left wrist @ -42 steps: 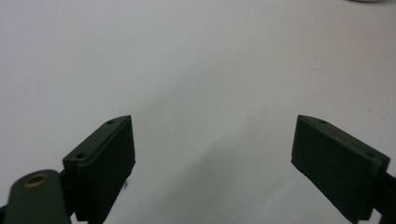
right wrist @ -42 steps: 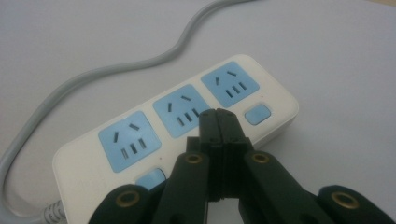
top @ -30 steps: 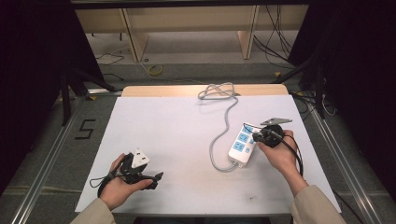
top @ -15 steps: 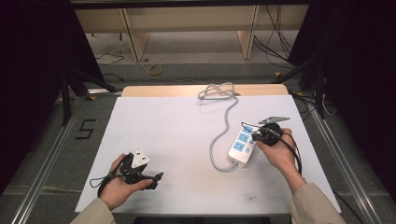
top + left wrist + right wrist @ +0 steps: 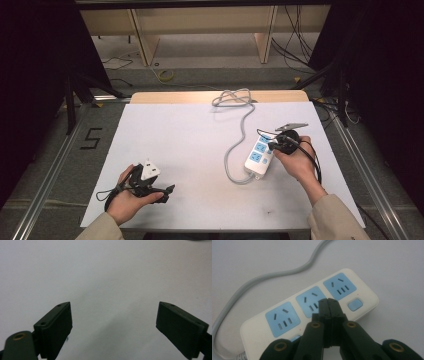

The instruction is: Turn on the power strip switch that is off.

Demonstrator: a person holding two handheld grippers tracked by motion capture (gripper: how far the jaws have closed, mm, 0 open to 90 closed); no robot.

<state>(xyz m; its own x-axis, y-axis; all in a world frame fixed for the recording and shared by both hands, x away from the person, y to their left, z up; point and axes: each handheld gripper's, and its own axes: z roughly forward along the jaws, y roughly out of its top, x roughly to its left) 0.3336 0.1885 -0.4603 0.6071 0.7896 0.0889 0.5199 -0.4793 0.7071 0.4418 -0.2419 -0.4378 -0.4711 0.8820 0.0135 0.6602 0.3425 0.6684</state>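
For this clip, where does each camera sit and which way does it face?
High view: fixed above the person's side, looking forward and down on the table; both forearms and both tongs show.
Left gripper view: rides the left tongs, facing bare white tabletop between wide-open jaws.
Right gripper view: rides the right tongs, shut, pointing at the power strip.
Shared: high and right gripper views both show the power strip and its grey cable.

The power strip (image 5: 312,312) looks like smooth, slightly glossy white plastic with matt blue socket faces, its cable (image 5: 262,280) a dull grey rubbery sheath. The table (image 5: 190,140) is matt white, and both grippers' jaws are matt black plastic.
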